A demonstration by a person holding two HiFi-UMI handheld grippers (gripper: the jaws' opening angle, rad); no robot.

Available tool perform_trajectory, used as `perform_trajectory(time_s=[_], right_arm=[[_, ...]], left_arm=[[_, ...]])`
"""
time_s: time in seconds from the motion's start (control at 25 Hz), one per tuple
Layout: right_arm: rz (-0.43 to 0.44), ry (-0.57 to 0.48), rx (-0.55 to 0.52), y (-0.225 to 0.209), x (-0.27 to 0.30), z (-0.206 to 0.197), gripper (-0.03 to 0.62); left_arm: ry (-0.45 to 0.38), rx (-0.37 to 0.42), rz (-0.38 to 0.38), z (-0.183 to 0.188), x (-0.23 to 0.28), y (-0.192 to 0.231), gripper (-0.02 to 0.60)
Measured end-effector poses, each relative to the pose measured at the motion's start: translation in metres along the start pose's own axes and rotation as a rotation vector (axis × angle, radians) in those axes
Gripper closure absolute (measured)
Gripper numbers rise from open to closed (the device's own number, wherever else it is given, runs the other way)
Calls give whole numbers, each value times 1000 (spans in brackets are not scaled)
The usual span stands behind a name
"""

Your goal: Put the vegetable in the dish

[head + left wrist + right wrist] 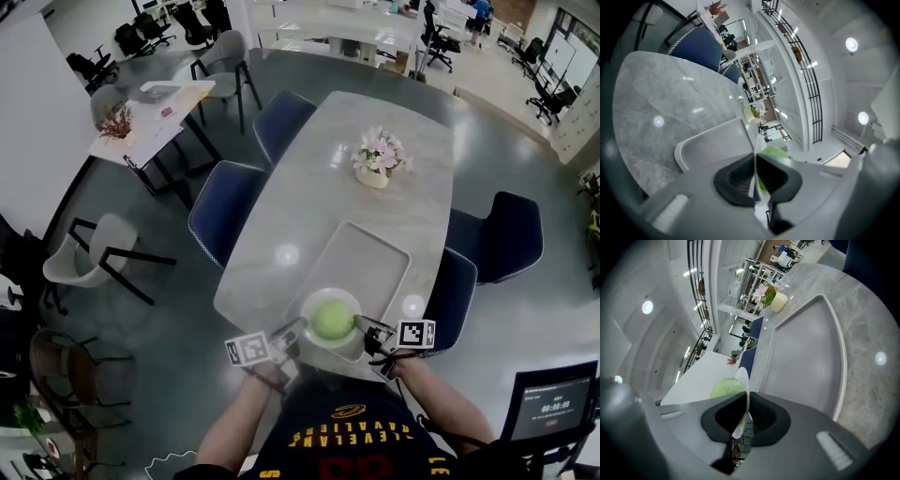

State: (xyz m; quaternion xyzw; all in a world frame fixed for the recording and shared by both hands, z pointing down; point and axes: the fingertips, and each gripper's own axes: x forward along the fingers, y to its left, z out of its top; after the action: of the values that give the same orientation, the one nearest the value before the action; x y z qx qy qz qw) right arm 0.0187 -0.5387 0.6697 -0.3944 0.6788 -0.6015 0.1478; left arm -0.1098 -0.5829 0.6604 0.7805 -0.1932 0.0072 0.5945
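A round green vegetable (332,321) lies in a white dish (309,305) at the table's near edge, just in front of a white tray (361,262). My left gripper (292,330) is shut on the dish's left rim and my right gripper (364,328) on its right rim. In the left gripper view the thin rim (754,140) runs between the pads of the gripper (755,176), with the vegetable (776,152) behind. The right gripper view shows its gripper (746,416) pinching the rim (743,376) beside the vegetable (725,387). I cannot tell whether the dish rests on the table.
The tray (712,143) (806,352) is bare. A vase of pink flowers (378,157) stands farther back on the marble table (281,216). Blue chairs (225,208) (506,234) flank the table. A monitor (548,401) stands at the lower right.
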Motion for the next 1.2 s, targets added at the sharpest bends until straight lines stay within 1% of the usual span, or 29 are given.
perform_trajectory(time_s=[0.12,0.32,0.48,0.64,0.8,0.92,1.0,1.2], right_arm=[[-14,14,-1,-13,9,7,565],[-56,36,7,-39,20,13,565],[-118,75,19,-61,25,13,560],[-175,98,32,-77,29,15,557],[-220,113,37,-86,34,17,555],[-274,138,41,-94,35,16,553],[-303,153,34,-98,36,17,553],[-339,190,-3,-99,38,20,551]], left_arm=[[12,-3,39,5,10,16,565],[59,-5,98,6,28,44,561],[88,-33,149,3,40,62,560],[115,-41,192,3,48,75,560],[153,-33,248,4,55,86,557],[193,-14,296,3,59,93,554],[214,-5,316,1,61,95,554],[249,23,351,3,64,97,552]])
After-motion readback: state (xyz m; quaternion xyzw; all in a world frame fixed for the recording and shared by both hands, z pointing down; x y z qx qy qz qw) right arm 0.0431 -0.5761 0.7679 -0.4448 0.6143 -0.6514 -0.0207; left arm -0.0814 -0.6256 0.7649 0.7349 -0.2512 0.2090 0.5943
